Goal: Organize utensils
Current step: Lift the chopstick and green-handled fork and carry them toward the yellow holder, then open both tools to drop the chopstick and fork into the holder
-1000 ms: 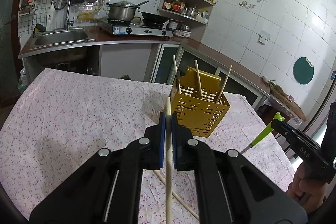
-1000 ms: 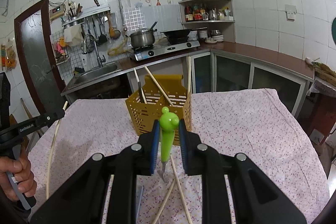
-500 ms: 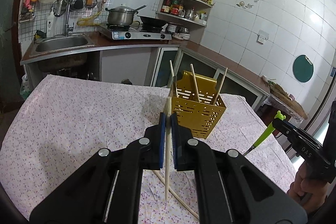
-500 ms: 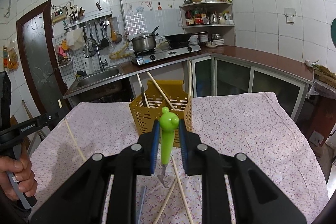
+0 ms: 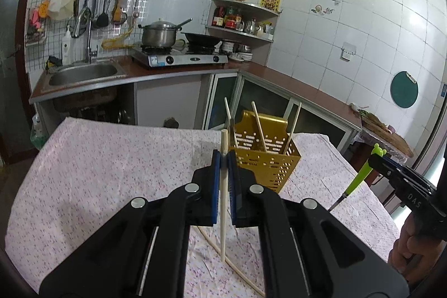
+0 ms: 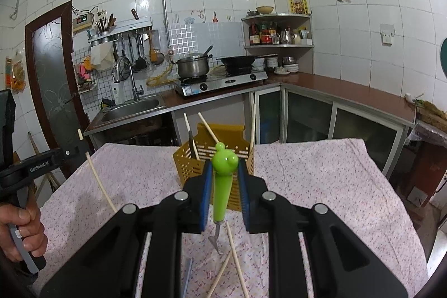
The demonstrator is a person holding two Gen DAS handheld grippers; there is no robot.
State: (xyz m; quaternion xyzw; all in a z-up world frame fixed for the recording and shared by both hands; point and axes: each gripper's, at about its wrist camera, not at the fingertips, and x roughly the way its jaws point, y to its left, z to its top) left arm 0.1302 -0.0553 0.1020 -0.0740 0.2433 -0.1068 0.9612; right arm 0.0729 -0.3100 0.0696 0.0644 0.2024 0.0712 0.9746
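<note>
Closest in, the left gripper (image 5: 223, 158) is clamping a pale wooden chopstick (image 5: 223, 203) between its blue pads, holding it nearly upright, lower tip hanging just above the floral tablecloth (image 5: 106, 166). The right gripper (image 6: 223, 172) is squeezing a green frog-headed utensil (image 6: 222, 183); its metal end is poking out below the pads, but it's too small and blurry to say fork or peeler. Loose chopsticks (image 6: 234, 264) are lying crossed on the cloth under it, partly cut off by the gripper bodies, and a grey strip (image 6: 187, 277) beside them is hard to identify.

Compared with a second ago, both grippers are sitting higher and further back from the yellow perforated utensil holder (image 5: 265, 161), which is looking smaller now, and the held chopstick is showing its lower end.

The holder is standing mid-table with three chopsticks and a dark-handled item inside. Behind it: sink (image 5: 83, 73), gas stove with steel pot (image 5: 159, 34) and wok, corner shelf of bottles.
</note>
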